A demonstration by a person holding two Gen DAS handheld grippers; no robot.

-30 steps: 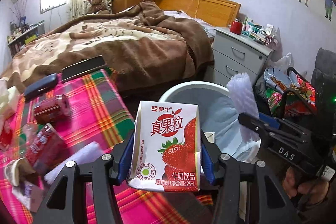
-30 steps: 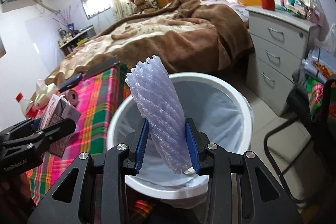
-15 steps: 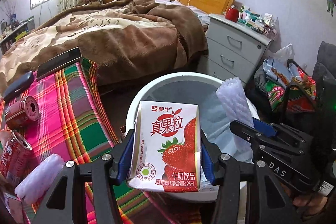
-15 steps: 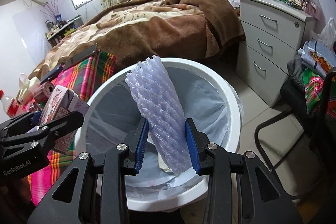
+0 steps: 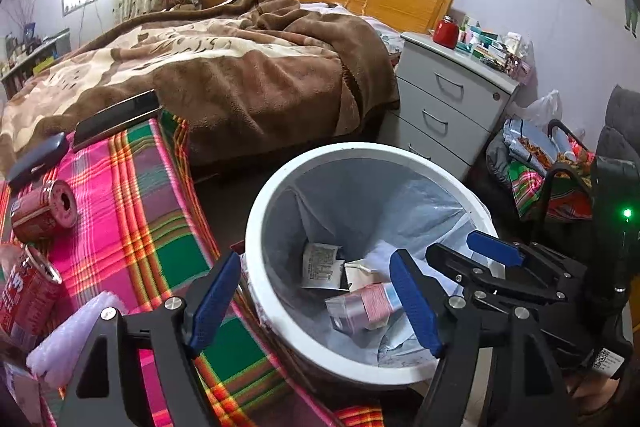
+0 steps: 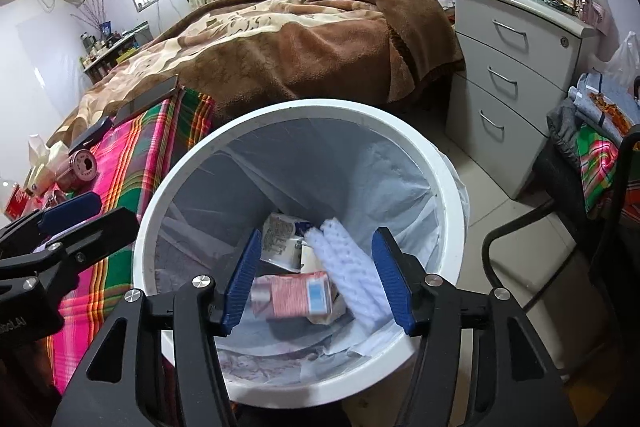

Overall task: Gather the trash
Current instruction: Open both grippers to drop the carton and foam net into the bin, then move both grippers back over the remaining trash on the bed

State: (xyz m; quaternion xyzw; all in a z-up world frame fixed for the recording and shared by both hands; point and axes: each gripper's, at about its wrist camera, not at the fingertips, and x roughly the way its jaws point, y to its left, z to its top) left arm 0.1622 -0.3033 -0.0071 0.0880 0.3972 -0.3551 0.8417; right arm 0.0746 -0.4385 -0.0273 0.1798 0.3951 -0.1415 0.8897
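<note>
A white trash bin point(image 5: 256, 227) with a pale liner stands beside the plaid-covered table point(image 5: 132, 211). Both grippers hover over it, open and empty. My left gripper point(image 5: 316, 295) is above the bin's near left rim; my right gripper point(image 6: 318, 277) is over its middle. Inside the bin lie the strawberry milk carton point(image 6: 294, 295), the white foam net sleeve point(image 6: 352, 263) and a printed wrapper point(image 6: 278, 237). The carton also shows in the left wrist view point(image 5: 362, 309). On the table lie two red cans point(image 5: 44, 209) point(image 5: 26, 291) and another foam sleeve point(image 5: 68, 339).
A bed with a brown blanket point(image 5: 240, 67) lies behind. A grey drawer unit point(image 6: 516, 83) stands right of the bin. A chair with clothes point(image 6: 592, 163) is at the far right. A phone point(image 5: 116, 119) and a dark case point(image 5: 38, 157) rest on the table's far edge.
Both grippers opened over the bin. The milk carton dropped from the left gripper and the foam sleeve from the right; both now lie inside the bin.
</note>
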